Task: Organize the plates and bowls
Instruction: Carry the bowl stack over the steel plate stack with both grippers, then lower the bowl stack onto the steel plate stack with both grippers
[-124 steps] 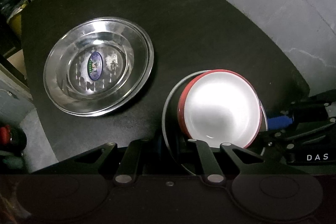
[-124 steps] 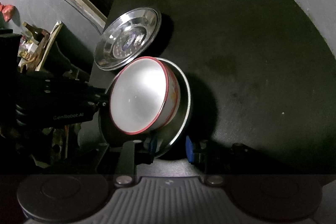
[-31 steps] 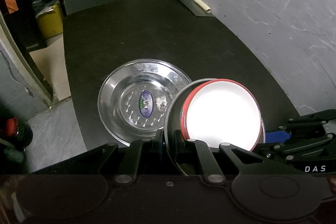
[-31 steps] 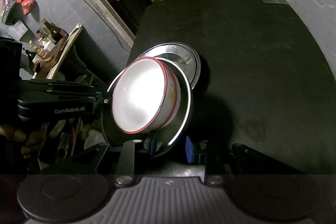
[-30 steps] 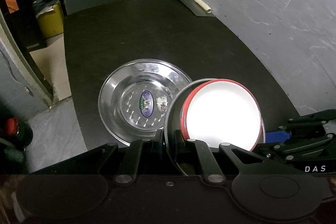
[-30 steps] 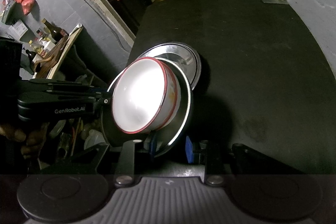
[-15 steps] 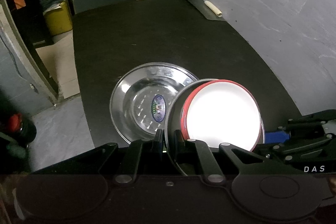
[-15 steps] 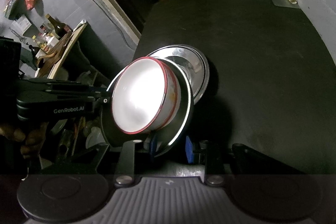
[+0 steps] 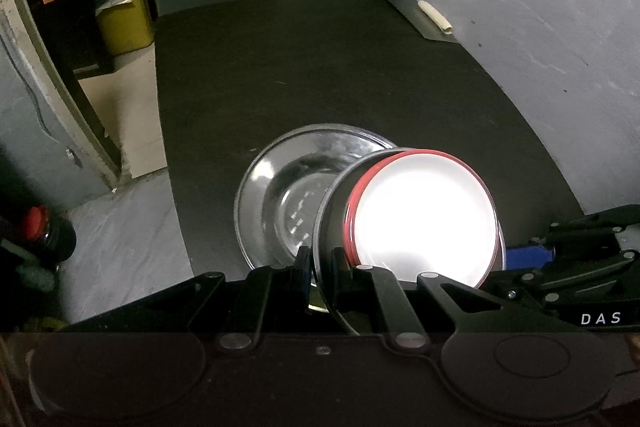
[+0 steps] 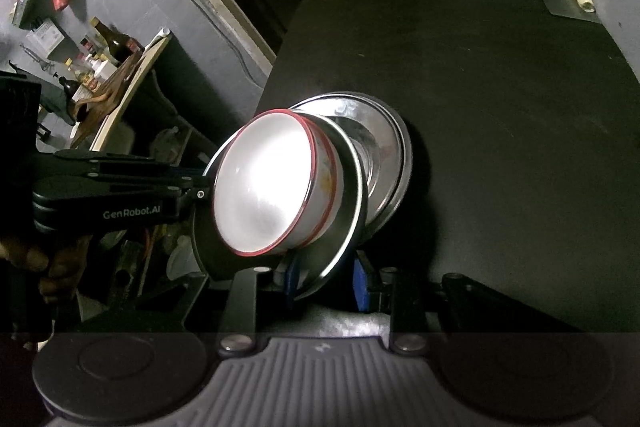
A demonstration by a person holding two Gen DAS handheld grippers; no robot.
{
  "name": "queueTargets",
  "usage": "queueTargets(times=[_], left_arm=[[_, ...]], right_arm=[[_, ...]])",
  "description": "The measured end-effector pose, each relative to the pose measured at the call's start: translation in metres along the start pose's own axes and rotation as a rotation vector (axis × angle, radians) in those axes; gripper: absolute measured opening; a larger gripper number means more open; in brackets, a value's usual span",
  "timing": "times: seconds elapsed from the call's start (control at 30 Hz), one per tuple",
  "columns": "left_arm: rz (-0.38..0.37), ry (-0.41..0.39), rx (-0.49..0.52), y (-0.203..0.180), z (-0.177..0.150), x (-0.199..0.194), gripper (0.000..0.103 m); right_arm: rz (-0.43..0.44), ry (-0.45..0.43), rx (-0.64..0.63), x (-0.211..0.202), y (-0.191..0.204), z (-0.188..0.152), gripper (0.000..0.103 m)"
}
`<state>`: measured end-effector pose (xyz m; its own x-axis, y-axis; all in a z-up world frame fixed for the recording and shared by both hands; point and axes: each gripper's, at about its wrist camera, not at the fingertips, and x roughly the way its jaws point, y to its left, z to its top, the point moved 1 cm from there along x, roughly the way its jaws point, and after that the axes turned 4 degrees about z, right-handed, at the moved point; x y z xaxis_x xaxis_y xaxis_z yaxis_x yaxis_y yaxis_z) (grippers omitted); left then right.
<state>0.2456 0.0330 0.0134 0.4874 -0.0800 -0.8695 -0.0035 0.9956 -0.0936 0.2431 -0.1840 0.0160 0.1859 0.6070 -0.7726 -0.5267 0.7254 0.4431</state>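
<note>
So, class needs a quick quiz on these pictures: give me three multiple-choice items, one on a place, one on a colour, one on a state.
1. Of the held steel plate and the other steel plate, which carries the white bowl?
A. the held one
B. the other one
C. neither

2. What colour is the bowl's rim?
A. blue
B. red
C. green

3. The left claw is:
A. wide open
B. shut on the held steel plate's rim
C. shut on the bowl's rim

Answers:
1 A, the bowl rests inside the plate that the claw grips.
2 B, a red band rings its white inside.
3 B, the plate's edge sits pinched between its two fingers, clear of the bowl.
</note>
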Motion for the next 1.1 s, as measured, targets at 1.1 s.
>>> queueTargets(times=[1.1], left_arm=[[0.049,0.05,-0.047,0.029,0.025,0.045,0.009]], right_arm=[[-0.002,0.039,-0.011,0.049,-0.006,0.042,0.032]])
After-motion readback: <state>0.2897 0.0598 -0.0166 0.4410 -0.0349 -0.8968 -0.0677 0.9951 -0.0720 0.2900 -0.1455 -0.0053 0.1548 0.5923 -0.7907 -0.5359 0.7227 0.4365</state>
